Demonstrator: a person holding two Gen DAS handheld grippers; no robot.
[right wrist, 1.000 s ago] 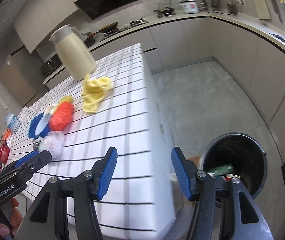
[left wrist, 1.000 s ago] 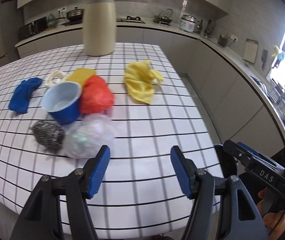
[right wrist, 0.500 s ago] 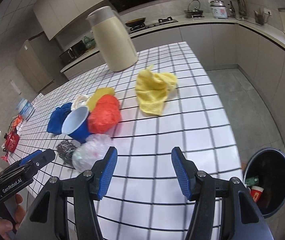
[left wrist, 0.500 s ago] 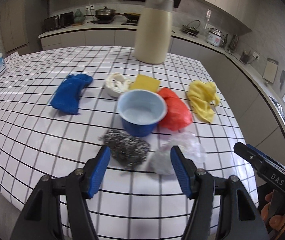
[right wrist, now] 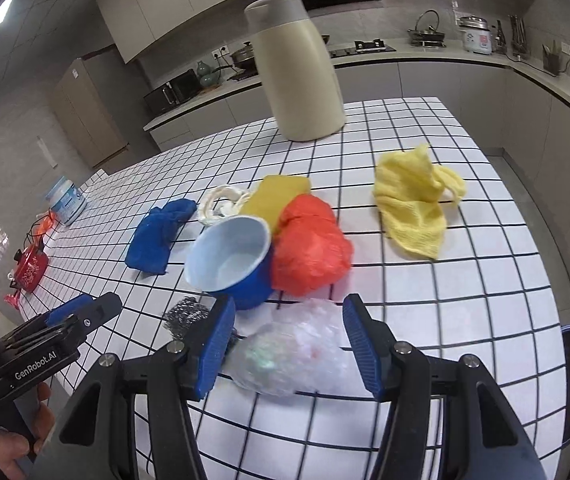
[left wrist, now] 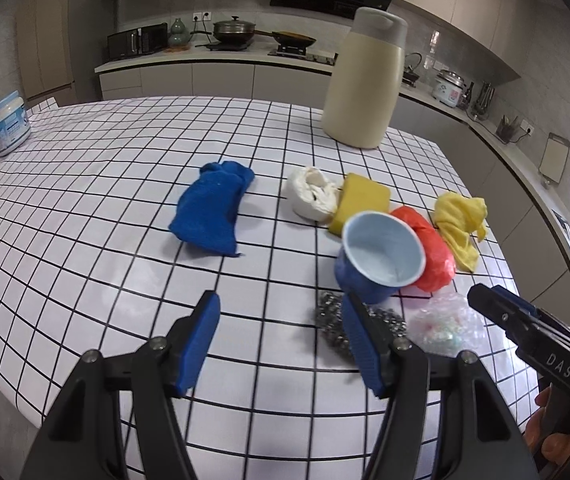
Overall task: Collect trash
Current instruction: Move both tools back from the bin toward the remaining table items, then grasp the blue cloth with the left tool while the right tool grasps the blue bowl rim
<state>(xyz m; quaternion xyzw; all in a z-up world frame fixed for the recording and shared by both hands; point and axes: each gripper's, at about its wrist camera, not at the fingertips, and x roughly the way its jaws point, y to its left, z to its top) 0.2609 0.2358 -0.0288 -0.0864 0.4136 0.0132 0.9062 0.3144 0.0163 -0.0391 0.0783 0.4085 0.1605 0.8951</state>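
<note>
Left wrist view: the left gripper (left wrist: 281, 338) hangs over the near edge of the checked table (left wrist: 85, 208), jaws apart and empty, with the steel scourer (left wrist: 333, 320) just behind its right finger and the blue cup (left wrist: 379, 258) lying tipped beyond it. Right wrist view: the right gripper (right wrist: 289, 346) has its jaws apart on either side of the clear plastic wad (right wrist: 297, 354), not clamped on it; the red bag (right wrist: 311, 250) lies just past, touching the cup (right wrist: 231, 262).

"GenRobot.AI" on the left gripper (right wrist: 81, 312) body, "DAS", possibly cut off, on the right gripper (left wrist: 497, 300) body
</note>
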